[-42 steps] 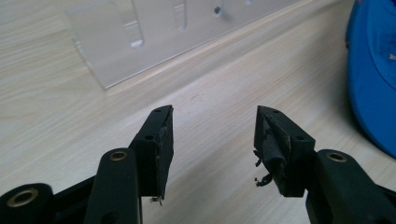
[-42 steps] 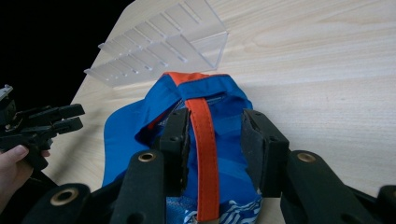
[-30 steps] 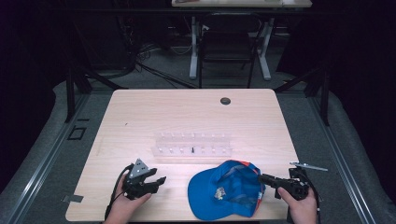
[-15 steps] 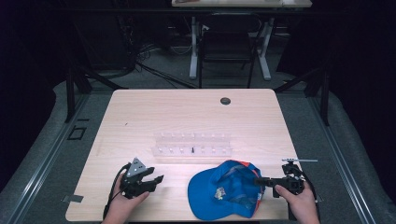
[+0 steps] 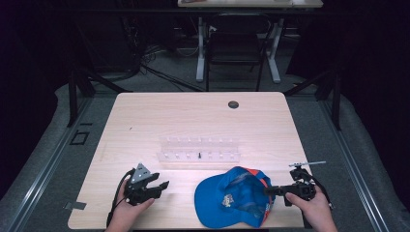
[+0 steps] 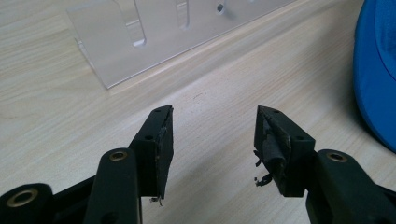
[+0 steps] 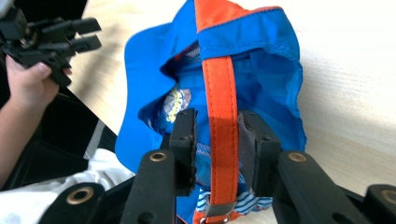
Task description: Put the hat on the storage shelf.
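A blue cap [image 5: 231, 197] with an orange back strap [image 7: 219, 93] lies upside down near the table's front edge. My right gripper [image 5: 267, 191] reaches into its right side. In the right gripper view the right gripper [image 7: 217, 113] is open, its jaws straddling the strap with a narrow gap at the left jaw. My left gripper [image 5: 162, 186] rests left of the cap. The left gripper [image 6: 212, 112] is open over bare wood, with the cap's brim [image 6: 378, 70] at its right.
A clear plastic rack [image 5: 198, 150] stands mid-table behind the cap, with a small dark piece [image 5: 199, 155] on it. A black grommet [image 5: 233, 104] sits near the far edge. The wooden table [image 5: 145, 121] has dark floor all around it.
My right gripper has moved left to the cap, and its jaws now stand around the orange strap. The left gripper has barely shifted.
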{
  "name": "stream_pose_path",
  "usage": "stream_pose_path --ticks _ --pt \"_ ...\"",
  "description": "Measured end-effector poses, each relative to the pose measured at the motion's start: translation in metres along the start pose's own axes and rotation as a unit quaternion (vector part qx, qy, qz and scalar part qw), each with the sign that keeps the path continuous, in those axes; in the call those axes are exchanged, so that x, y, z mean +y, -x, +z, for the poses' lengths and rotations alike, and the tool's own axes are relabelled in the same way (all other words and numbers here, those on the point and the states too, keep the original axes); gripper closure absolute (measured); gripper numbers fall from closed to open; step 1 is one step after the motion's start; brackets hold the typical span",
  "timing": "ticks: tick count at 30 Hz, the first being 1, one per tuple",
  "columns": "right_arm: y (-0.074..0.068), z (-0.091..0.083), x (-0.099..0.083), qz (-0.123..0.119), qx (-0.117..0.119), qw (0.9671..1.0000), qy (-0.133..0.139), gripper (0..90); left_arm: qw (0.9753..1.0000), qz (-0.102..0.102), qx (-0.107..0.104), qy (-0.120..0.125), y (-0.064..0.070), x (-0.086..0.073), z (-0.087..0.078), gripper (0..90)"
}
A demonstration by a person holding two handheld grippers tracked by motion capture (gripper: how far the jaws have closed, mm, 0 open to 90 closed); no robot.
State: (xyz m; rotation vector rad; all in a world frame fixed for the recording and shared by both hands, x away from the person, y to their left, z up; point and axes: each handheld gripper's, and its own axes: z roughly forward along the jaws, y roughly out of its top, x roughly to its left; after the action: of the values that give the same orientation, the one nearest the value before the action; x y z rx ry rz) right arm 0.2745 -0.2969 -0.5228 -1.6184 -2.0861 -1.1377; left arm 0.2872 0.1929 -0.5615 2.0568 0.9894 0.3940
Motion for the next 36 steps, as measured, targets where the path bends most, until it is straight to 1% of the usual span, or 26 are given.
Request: stream_pose_path --ticks 2,4,5,6,7,13,15,18,19,21,22,23,26,28,29,32,34,35,36 --pt "0.000 0.000 0.001 -0.003 -0.002 1.0000 -0.006 70.1 1.0000 -0.001 0.001 0.002 0.000 0.000 0.000 47.5" --pt "-0.001 0.000 0.001 -0.002 -0.007 0.9999 -0.008 72.8 1.0000 -0.002 0.000 0.002 -0.001 0.000 0.000 47.5" --pt "-0.001 0.000 0.002 -0.003 -0.005 0.9999 -0.012 75.2 1.0000 -0.002 0.001 0.002 -0.001 0.000 0.000 47.5" --pt "-0.002 0.000 0.002 0.001 -0.008 0.9999 -0.010 75.8 1.0000 -0.002 0.001 0.002 -0.001 0.000 0.000 47.5" --pt "-0.002 0.000 0.003 -0.003 -0.006 0.9999 -0.016 76.2 1.0000 -0.002 0.001 0.002 -0.001 0.000 0.000 47.5" --pt "-0.006 0.001 0.006 -0.006 -0.009 0.9996 -0.027 77.2 1.0000 -0.002 0.001 0.000 -0.001 0.000 0.000 47.5" --pt "-0.007 0.002 0.007 -0.005 -0.013 0.9996 -0.025 77.4 1.0000 -0.002 0.006 0.002 0.000 0.000 0.001 47.5" --pt "-0.010 0.003 0.010 -0.005 -0.011 0.9996 -0.026 77.4 1.0000 -0.001 0.005 0.002 0.000 0.000 0.000 47.5" --pt "-0.011 0.004 0.011 -0.010 -0.009 0.9996 -0.027 77.4 1.0000 -0.001 0.005 0.001 0.000 0.000 0.000 47.5" --pt "-0.015 0.006 0.014 -0.010 -0.003 0.9995 -0.029 77.5 1.0000 -0.002 0.005 0.001 -0.001 0.000 0.001 47.5" --pt "-0.017 0.006 0.015 -0.007 -0.002 0.9995 -0.031 77.5 1.0000 -0.002 0.000 -0.001 -0.001 0.000 0.001 47.5" --pt "-0.019 0.007 0.016 -0.008 0.002 0.9994 -0.035 77.5 1.0000 -0.001 0.001 -0.001 -0.002 0.000 0.001 47.5" --pt "-0.026 0.009 0.022 -0.007 0.007 0.9994 -0.032 77.5 1.0000 -0.001 0.002 0.003 -0.002 0.000 0.001 47.5" --pt "-0.029 0.010 0.026 0.001 0.006 0.9995 -0.032 77.4 1.0000 0.001 0.002 0.000 -0.004 0.000 0.000 47.5" --pt "-0.032 0.011 0.028 0.008 0.004 0.9997 -0.025 77.4 1.0000 -0.001 0.002 0.001 -0.004 -0.001 0.001 47.5" --pt "-0.035 0.011 0.033 0.004 0.003 0.9996 -0.029 77.4 1.0000 -0.005 0.004 0.001 -0.006 -0.001 0.001 47.5" --pt "-0.037 0.012 0.036 0.008 0.007 0.9996 -0.025 77.4 1.0000 -0.005 0.007 0.000 -0.007 -0.001 0.000 47.6" --pt "-0.038 0.012 0.038 0.013 0.008 0.9996 -0.023 77.4 1.0000 -0.007 0.005 0.001 -0.008 -0.002 0.000 47.6" --pt "-0.039 0.012 0.040 0.012 0.012 0.9996 -0.021 77.5 1.0000 -0.008 0.005 0.002 -0.008 -0.002 0.000 47.6"
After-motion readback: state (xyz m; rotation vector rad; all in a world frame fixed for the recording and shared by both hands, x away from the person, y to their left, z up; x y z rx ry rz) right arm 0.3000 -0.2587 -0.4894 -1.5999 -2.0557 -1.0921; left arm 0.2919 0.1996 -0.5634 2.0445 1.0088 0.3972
